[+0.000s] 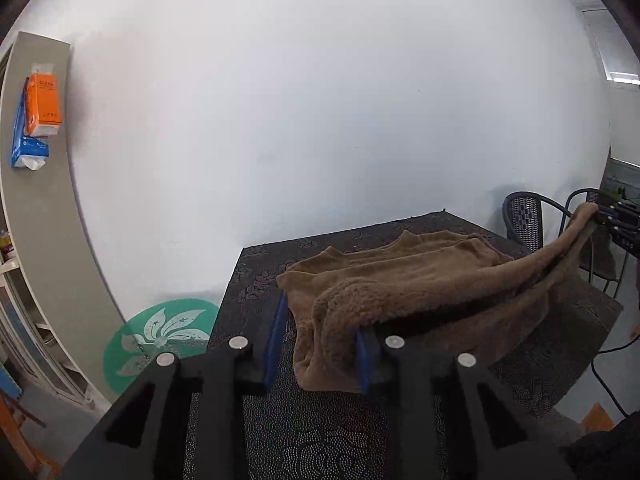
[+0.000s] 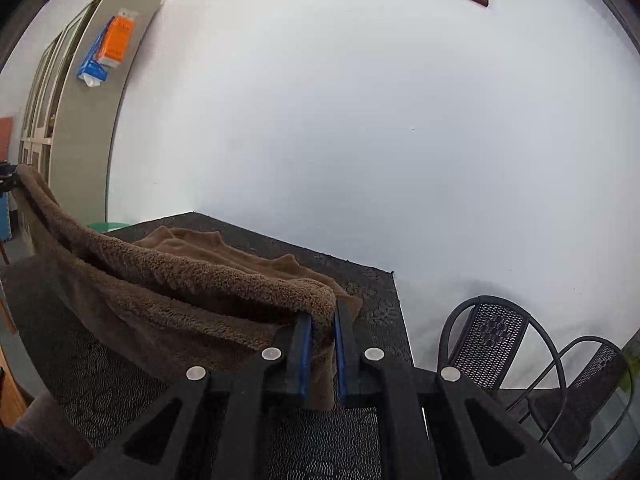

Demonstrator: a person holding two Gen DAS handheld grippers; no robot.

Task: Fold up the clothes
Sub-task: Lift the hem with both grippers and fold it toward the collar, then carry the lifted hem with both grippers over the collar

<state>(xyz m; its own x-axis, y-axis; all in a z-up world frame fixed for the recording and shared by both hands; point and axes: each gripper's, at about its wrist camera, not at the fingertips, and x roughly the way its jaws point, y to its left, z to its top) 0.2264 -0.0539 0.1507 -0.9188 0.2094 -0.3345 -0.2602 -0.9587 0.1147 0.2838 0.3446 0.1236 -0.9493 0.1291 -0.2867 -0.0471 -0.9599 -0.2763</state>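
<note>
A brown fleece garment (image 1: 400, 276) lies partly on the dark patterned table (image 1: 320, 432). Its near edge is lifted and stretched between both grippers. My left gripper (image 1: 320, 344) has a thick bunch of the fleece between its blue pads, which stand fairly wide apart. In the right wrist view the left gripper (image 2: 8, 178) holds that end of the garment (image 2: 208, 276) raised at the far left. My right gripper (image 2: 322, 344) is shut on the other corner, pads close together. From the left wrist view the right gripper (image 1: 612, 220) shows at the far right, with the cloth running up to it.
The table (image 2: 380, 292) stands against a white wall. Two black mesh chairs (image 2: 492, 336) are to its right. On the left are a grey cabinet with tissue boxes (image 1: 44, 104) and a green round sign (image 1: 160, 336) low on the wall.
</note>
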